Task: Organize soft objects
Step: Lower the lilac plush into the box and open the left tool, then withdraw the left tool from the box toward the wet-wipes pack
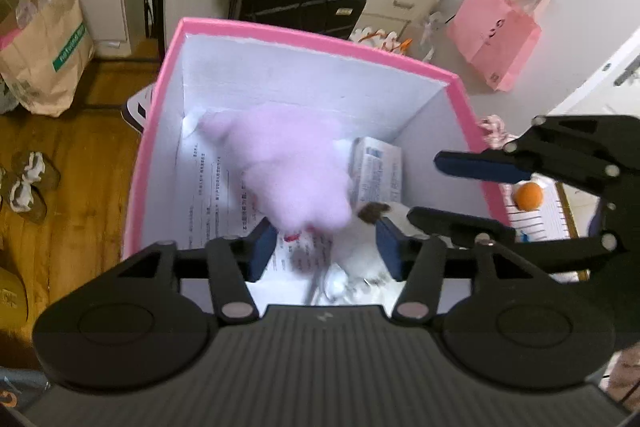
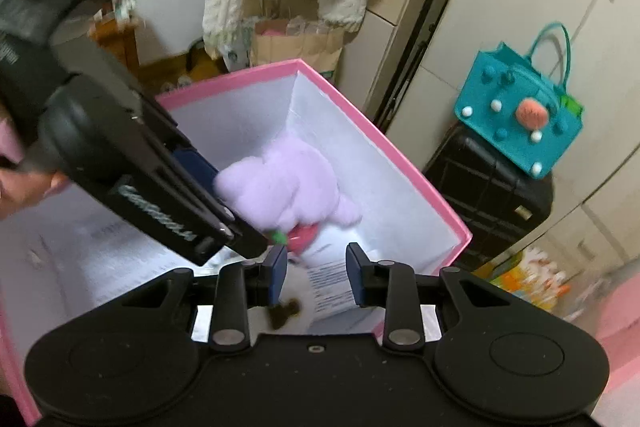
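While the left claw stands open at lower centre, just clear of the purple plush mid-frame inside the pink box, it should lift straight out without snagging fur. At right, the right claw hangs part open and empty; keep it off the rim.

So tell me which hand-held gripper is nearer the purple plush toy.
Left. The left hand-held gripper hangs right at the purple plush toy in the pink box, jaws open. The right hand-held gripper sits off to its side, empty.
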Available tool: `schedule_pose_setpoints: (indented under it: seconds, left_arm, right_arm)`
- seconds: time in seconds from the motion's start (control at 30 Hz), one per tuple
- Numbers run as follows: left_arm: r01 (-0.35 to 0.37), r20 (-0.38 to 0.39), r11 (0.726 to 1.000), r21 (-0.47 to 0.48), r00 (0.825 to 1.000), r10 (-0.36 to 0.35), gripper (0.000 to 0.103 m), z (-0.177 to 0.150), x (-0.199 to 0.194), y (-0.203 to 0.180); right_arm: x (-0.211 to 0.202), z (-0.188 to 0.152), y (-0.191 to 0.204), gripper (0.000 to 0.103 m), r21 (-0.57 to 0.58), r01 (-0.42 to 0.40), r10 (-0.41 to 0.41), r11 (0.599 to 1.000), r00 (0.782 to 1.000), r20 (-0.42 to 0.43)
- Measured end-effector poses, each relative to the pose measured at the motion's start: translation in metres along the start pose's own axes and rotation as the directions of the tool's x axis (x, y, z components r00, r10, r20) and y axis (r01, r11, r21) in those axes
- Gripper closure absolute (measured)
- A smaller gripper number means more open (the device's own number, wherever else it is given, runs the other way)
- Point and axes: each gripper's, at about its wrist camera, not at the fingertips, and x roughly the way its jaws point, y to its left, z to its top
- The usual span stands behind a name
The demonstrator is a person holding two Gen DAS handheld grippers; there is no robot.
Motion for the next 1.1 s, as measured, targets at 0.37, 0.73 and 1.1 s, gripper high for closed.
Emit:
schedule_pose_setpoints:
  seconds: [0.37,0.73,1.1]
  left_arm:
    - [-0.066,0.131,0.991,0.112,0.99,0.051,0.043,-0.027,-0.072,-0.029]
    - [-0.105,0.204,0.981,0.163,0.976,0.07,0.041,-0.056,-0.139,-0.064]
    - [-0.089,0.187,0.961,0.262,0.981,0.04,0.035,-0.099,-0.184,-0.111]
  right_arm:
    - [-0.04,-0.022,0.004,0.066,0.177,-0.135,0.124,0.975,0.99,0.074]
    - [-0.106,-0.038,0.024,0.064,0.191,-0.103,0.073,0.976,0.985,0.154]
    - [-0.178,-0.07,0.049,0.062,0.179,-0.11,0.07,0.978,0.974,0.215]
